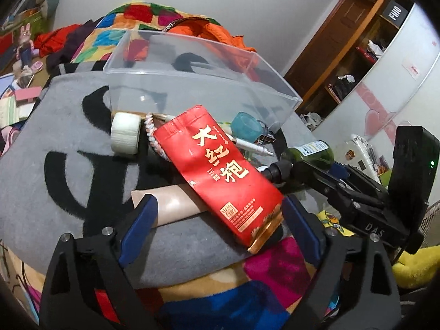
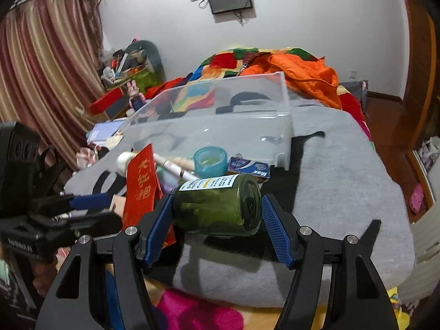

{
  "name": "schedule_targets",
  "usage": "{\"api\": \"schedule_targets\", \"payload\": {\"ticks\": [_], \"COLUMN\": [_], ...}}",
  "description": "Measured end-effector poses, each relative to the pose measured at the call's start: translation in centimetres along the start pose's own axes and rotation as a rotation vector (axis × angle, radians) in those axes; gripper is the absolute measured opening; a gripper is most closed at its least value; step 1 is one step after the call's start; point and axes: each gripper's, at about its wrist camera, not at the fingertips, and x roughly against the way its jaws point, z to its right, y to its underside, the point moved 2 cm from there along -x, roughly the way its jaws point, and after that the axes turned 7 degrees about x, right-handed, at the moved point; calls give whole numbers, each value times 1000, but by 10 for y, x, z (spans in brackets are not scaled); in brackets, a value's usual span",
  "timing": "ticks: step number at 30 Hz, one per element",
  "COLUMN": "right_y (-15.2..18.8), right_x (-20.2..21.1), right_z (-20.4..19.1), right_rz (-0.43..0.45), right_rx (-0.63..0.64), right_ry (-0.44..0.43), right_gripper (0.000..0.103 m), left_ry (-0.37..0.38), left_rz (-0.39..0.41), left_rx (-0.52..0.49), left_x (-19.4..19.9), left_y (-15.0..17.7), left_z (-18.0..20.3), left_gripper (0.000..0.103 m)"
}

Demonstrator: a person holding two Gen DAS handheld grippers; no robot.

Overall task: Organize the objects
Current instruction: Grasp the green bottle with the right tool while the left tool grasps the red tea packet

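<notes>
Green glass bottle (image 2: 220,206) lies sideways, clamped betw. right gripper (image 2: 217,220) pads, over grey felt mat (image 2: 343,192). Left gripper (image 1: 217,220) jaws spread wide, flanking flat red foil tea pouch (image 1: 220,170) w/o touching. Clear plastic bin (image 1: 192,82) at 12 o'clock beyond pouch.

Pouch (image 1: 220,173) w/ bottle (image 2: 220,206) on mat (image 1: 55,181), before bin (image 1: 192,82).
</notes>
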Motion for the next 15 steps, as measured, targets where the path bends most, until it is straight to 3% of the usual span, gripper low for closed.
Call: {"api": "schedule_targets", "payload": {"ticks": [7, 15], "right_y": [0, 2], "right_x": [10, 18], "right_z": [21, 41], "right_rz": [23, 32], "right_rx": [-74, -111], "right_ry": [50, 106], "right_gripper": [62, 62], "left_ry": [-24, -208], "left_rz": [-26, 48], "left_rx": [-61, -140], "left_x": [-19, -41], "left_y": [5, 7], "left_z": [22, 41], "left_gripper": [93, 95]}}
